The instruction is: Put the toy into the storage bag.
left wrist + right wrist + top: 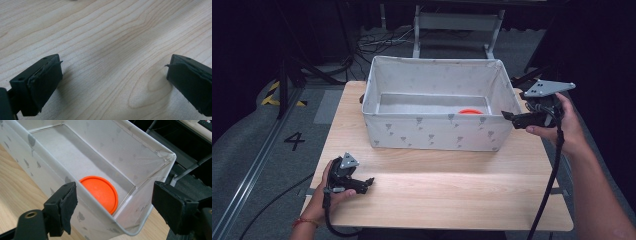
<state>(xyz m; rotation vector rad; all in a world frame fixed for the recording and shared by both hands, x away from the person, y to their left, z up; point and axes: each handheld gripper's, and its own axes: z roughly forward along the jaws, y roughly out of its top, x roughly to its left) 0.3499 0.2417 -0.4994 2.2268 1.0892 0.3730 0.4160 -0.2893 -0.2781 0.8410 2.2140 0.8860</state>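
Note:
A white fabric box (432,131) with a grey pattern stands in the middle of the wooden table (437,200). An orange disc (470,111) lies flat on its floor at the right end. My right gripper (511,117) hovers at the box's right end, open. In the right gripper view, the right gripper (115,192) has its jaws on either side of the box's (130,142) near corner, apart from the walls, with the orange disc (100,191) just beyond. My left gripper (368,183) rests low at the table's front left. It (114,67) is open over bare wood (112,30).
The table's front edge (437,227) lies close to the person's forearms. Behind the table stand a metal frame (457,22) and loose cables (377,42) on the grey floor. A rail (257,160) runs along the floor at left.

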